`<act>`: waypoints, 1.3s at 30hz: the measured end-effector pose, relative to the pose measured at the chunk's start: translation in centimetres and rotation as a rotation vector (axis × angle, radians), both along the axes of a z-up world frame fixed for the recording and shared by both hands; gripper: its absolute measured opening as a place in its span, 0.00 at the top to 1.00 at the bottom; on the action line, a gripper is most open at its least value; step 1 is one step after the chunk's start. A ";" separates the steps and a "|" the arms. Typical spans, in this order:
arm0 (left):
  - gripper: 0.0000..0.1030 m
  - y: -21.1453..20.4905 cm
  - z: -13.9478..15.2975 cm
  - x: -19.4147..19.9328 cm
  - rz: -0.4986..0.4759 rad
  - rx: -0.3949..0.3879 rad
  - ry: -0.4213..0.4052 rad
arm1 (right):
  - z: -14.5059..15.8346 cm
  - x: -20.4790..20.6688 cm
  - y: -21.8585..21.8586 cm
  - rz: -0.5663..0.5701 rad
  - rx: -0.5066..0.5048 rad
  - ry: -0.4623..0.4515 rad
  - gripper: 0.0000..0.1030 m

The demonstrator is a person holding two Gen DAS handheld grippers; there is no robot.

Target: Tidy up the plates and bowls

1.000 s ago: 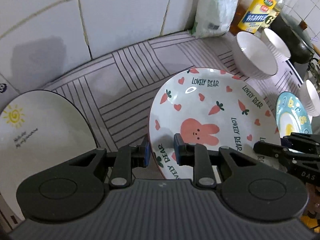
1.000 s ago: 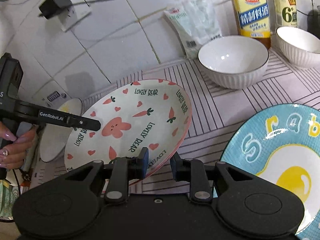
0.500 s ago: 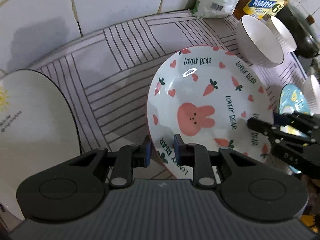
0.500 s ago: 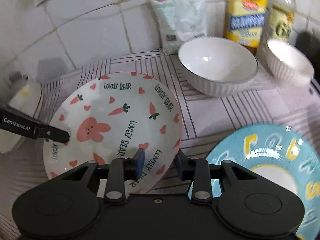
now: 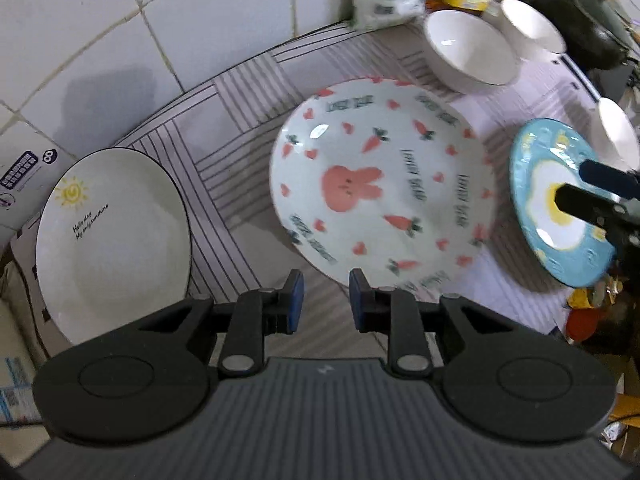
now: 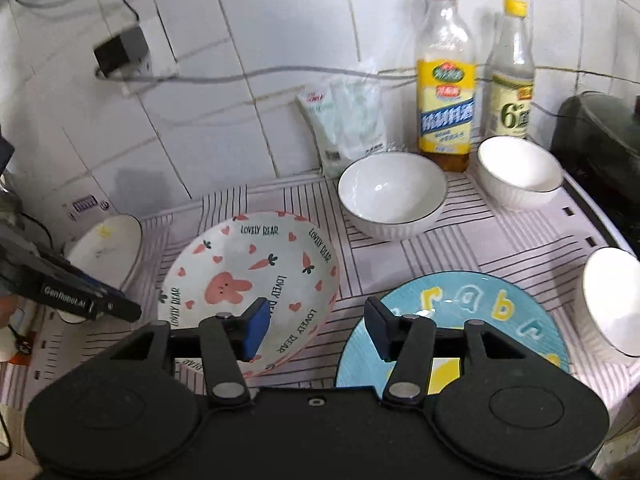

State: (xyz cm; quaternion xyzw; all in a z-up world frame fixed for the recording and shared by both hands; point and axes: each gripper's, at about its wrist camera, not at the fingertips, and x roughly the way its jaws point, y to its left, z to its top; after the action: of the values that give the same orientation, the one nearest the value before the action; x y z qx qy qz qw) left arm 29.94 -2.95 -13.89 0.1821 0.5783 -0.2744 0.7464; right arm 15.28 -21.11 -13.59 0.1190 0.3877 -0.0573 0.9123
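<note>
- White wall tiles (image 6: 280,20) back a striped surface (image 6: 500,248) crowded with crockery; a black plug (image 6: 120,50) sits in a wall socket with a grey cable trailing right.
- Bunny plate (image 6: 248,276) sits mid-surface, printed "LOVELY BEAR" with carrots and hearts; in the right wrist view its right rim looks raised, though whether it rests flat I cannot tell.
- Blue plate (image 6: 480,308) lies just right of it, raised letters reading "rabr" along the rim, a yellow egg shape at its centre.
- Sun plate (image 5: 112,240), at the left edge, reads "Hello day My only sunshine".
- 3 white bowls stand upright: a large bowl (image 6: 392,200) behind the bunny plate, a ribbed bowl (image 6: 520,172) further right, a third bowl (image 6: 612,300) at the right edge.
- 2 bottles (image 6: 446,80) stand at the wall, 1 labelled "6°", beside a white packet (image 6: 348,124).
- Left gripper (image 5: 326,300) hovers at the bunny plate's near rim, jaws spread, holding nothing; "GenRobot.AI" is printed on its finger.
- Right gripper (image 6: 316,328) hangs over the gap between the bunny plate and the blue plate, jaws wide apart and empty.
</note>
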 end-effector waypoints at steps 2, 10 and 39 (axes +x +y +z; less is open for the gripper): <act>0.74 -0.3 1.3 -1.4 -0.010 0.009 -0.014 | 1.0 -1.1 -0.2 -0.001 -0.001 -0.017 0.44; 0.63 -2.1 6.7 -6.1 -0.023 -0.011 -0.068 | 5.3 -6.6 -1.0 0.086 -0.119 -0.134 0.44; 0.40 -11.8 3.4 -13.4 0.096 -0.030 -0.027 | 0.4 -12.3 -12.0 0.273 -0.147 -0.061 0.39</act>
State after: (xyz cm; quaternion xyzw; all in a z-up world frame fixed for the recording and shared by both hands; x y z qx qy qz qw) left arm 16.58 -14.74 -10.47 0.1467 0.5720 -0.2444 0.7691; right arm 3.00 -33.11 -13.19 -0.0005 0.3673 0.0427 0.9291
